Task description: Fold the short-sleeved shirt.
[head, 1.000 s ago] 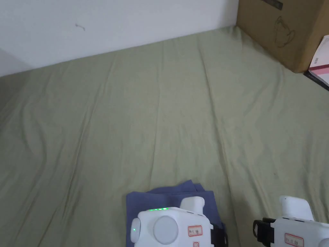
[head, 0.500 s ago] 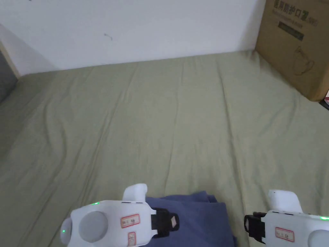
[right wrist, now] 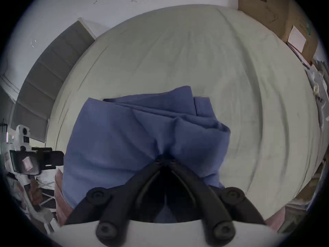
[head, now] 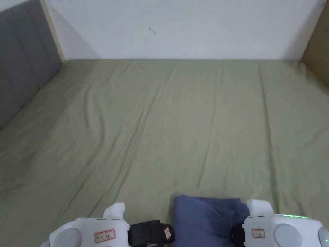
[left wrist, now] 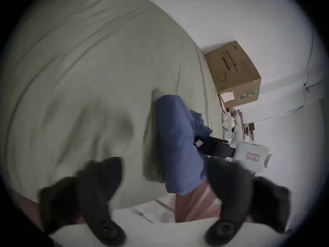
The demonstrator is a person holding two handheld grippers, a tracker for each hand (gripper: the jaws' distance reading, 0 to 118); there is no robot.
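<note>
My right tool point(right wrist: 164, 160), white-bodied with 2 black jaws, has those jaws pinched together on a bunched edge of the 1 blue short-sleeved shirt point(right wrist: 142, 140); the cloth puckers into a ridge right at the tips. In the head view the right tool point(head: 239, 233) sits at the shirt's point(head: 205, 218) near right side. My left tool point(left wrist: 163, 177), the same white and black make, stands with its 2 jaws spread wide apart and nothing between them, just beside the shirt's point(left wrist: 176, 140) left edge; in the head view that left tool point(head: 167, 232) is close to the cloth, and I cannot tell whether it touches. So: 2 tools, 1 shirt.

The shirt is folded into a compact, roughly rectangular bundle of several layers, with stacked edges and 1 hemmed flap showing at its far side, and soft creases across the top. It lies at the near edge of the bed, on the wrinkled pale green bedsheet point(head: 180, 128).

Farther out, 1 brown cardboard box point(left wrist: 235, 74) stands at the bed's right side against the white wall point(head: 180, 29), and 1 grey padded headboard point(head: 22, 64) rises at the left.
</note>
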